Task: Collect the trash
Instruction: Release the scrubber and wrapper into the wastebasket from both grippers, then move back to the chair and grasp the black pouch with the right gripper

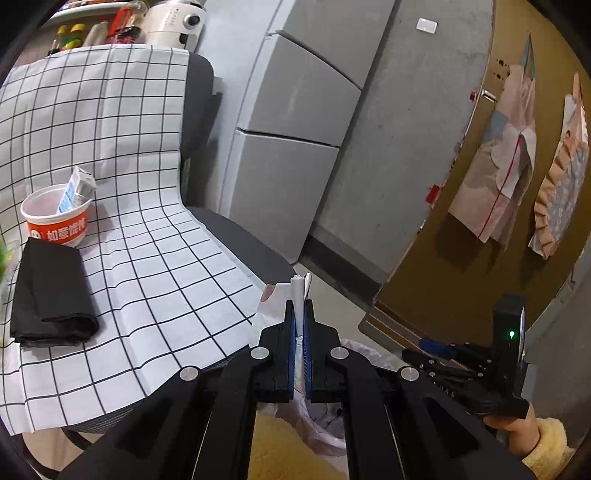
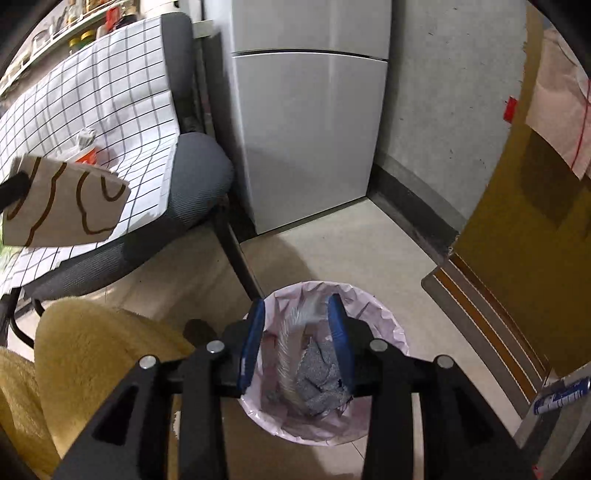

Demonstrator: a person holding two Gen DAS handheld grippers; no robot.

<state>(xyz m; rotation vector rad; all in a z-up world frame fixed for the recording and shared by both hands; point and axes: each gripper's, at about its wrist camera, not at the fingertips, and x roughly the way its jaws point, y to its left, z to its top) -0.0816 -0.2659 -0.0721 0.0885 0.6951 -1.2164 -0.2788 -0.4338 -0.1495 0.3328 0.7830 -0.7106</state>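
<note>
Pink crinkled liner rims the round trash bin [image 2: 384, 325] beneath the right gripper [image 2: 295, 339], whose blue pads stand spread; a blurred pale wrapper [image 2: 286, 354] seems to drop between them. The left gripper [image 1: 299, 332] pinches flat patterned cardboard [image 2: 70, 201] over the checked cloth [image 1: 122, 147].

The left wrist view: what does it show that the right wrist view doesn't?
Only the left view shows the folded black bag and the wall switch. Only the right view shows inside the lined trash bin, with grey scraps in it. Both share the checked cloth, the noodle cup, the fridge and the paper wrapper pinched in the left hand-held gripper.
</note>
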